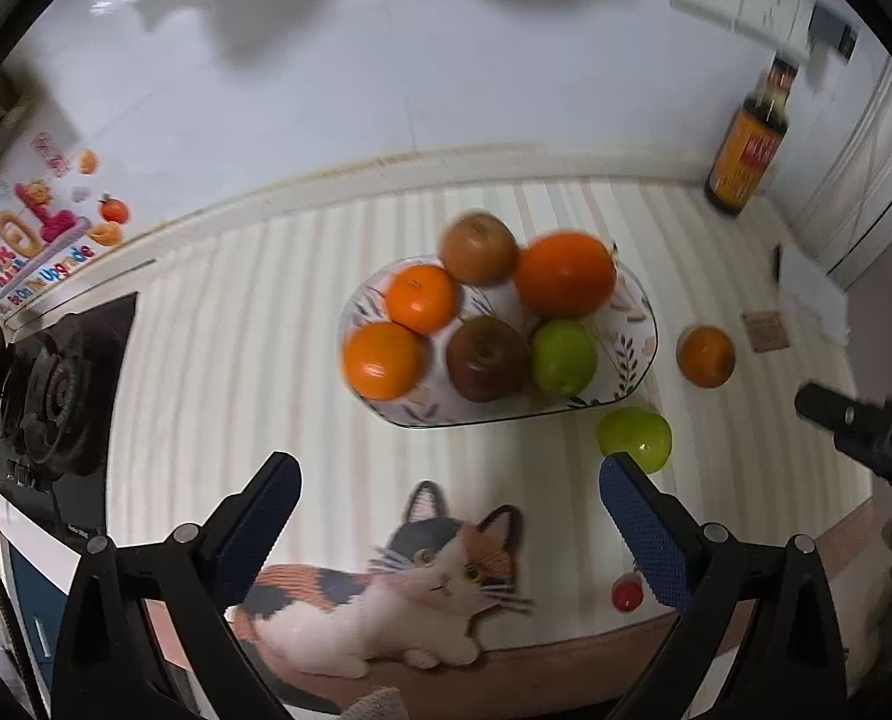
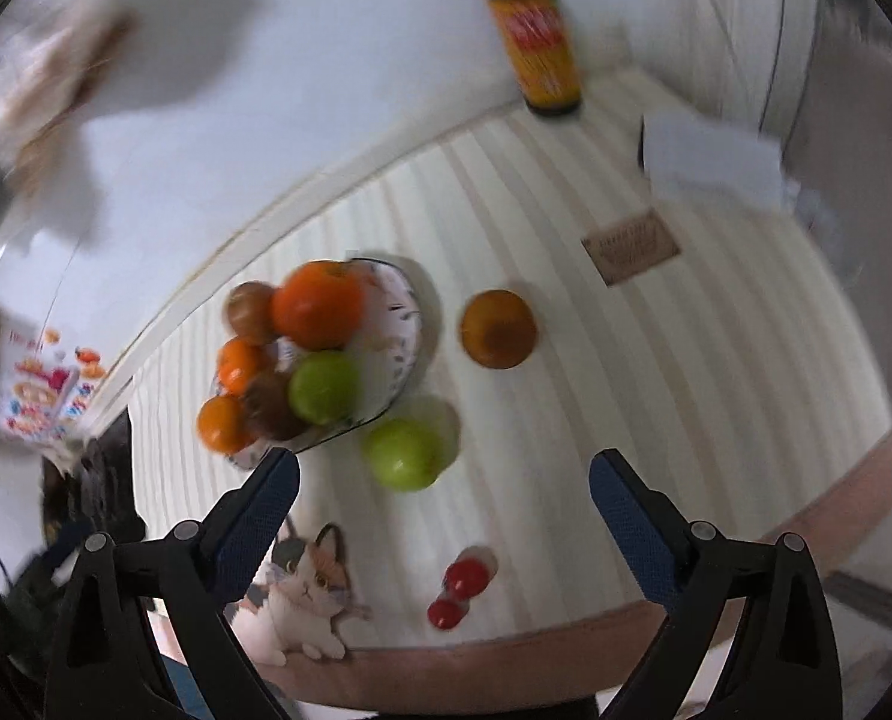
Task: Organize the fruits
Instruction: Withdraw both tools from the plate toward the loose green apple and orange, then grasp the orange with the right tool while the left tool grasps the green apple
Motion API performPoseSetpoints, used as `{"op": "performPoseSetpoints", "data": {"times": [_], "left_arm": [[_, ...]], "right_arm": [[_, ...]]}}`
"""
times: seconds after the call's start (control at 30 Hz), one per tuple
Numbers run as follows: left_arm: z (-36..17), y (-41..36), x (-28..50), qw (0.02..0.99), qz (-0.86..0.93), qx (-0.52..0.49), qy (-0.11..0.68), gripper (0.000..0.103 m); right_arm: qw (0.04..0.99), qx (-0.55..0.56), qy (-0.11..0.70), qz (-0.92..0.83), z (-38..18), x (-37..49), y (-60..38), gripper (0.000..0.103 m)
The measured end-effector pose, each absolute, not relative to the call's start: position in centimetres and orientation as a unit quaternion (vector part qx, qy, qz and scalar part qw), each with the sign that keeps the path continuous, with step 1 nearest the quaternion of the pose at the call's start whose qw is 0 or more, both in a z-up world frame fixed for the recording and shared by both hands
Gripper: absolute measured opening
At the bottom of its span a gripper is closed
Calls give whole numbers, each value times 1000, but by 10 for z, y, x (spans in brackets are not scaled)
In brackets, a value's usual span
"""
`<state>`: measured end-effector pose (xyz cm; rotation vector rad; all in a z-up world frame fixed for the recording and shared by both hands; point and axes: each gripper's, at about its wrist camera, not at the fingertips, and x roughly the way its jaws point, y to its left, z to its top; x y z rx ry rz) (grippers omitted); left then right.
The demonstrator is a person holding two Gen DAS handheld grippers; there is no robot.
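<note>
A patterned plate (image 1: 631,354) on the striped mat holds several fruits: oranges (image 1: 564,273), a red apple (image 1: 486,358), a green apple (image 1: 562,357) and a brown fruit (image 1: 478,248). A loose green apple (image 1: 634,438) and a loose orange (image 1: 705,356) lie on the mat right of the plate. My left gripper (image 1: 448,495) is open and empty, in front of the plate. In the right wrist view the plate (image 2: 401,330), loose green apple (image 2: 407,453) and loose orange (image 2: 498,329) show. My right gripper (image 2: 443,489) is open and empty, just short of the loose green apple; it also shows at the left wrist view's right edge (image 1: 865,432).
A dark sauce bottle (image 1: 745,150) stands at the back by the wall. A gas stove (image 1: 56,390) lies to the left. A small brown coaster (image 2: 630,246) and white paper (image 2: 712,159) lie at the right. Two small red fruits (image 2: 460,591) rest near the mat's front edge.
</note>
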<state>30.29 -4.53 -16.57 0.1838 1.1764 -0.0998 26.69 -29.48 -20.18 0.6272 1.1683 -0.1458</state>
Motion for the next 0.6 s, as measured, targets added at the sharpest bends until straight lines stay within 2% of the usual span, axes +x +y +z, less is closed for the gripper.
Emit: {"op": "performPoseSetpoints", "data": {"times": [0.13, 0.2, 0.33, 0.43, 0.53, 0.6], "left_arm": [[-198, -74, 319, 807, -37, 94, 582, 102], [-213, -85, 327, 797, -34, 90, 597, 102], [-240, -106, 337, 773, -41, 82, 628, 102], [-259, -120, 341, 756, -51, 80, 648, 102], [-273, -131, 342, 742, -60, 77, 663, 102], [-281, -140, 342, 736, -67, 76, 669, 102]], "right_arm": [[768, 314, 555, -63, -244, 296, -326, 95], [763, 315, 562, -54, -261, 313, -333, 89], [755, 295, 584, -36, -292, 348, -336, 86], [747, 283, 601, -14, -314, 369, -332, 77], [736, 276, 617, 10, -334, 381, -326, 59], [746, 267, 610, 18, -337, 382, -326, 59]]}}
